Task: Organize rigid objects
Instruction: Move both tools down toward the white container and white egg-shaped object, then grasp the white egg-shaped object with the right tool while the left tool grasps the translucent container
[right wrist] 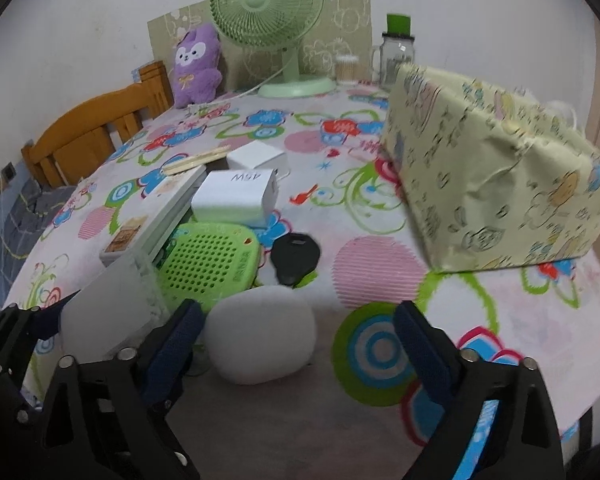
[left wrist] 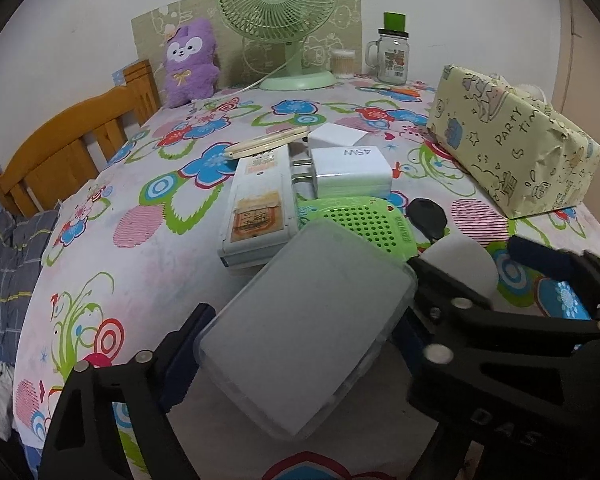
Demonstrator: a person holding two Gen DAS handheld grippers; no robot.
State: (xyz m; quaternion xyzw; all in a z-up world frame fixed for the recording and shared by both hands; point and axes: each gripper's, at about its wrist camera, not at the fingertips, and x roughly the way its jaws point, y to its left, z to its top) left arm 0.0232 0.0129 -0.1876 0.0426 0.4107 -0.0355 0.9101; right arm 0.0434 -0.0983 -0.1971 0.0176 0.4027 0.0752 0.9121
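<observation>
The frosted plastic case (left wrist: 306,328) sits pinched between the fingers of my left gripper (left wrist: 300,344), tilted above the flowered tablecloth (left wrist: 160,248), just in front of the green perforated case (left wrist: 360,220) and the white flat box (left wrist: 256,208). My right gripper (right wrist: 296,340) is spread wide around nothing (the white rounded object (right wrist: 260,334) lies just beside its left finger). The wrapped box (right wrist: 496,184) stands well apart.
</observation>
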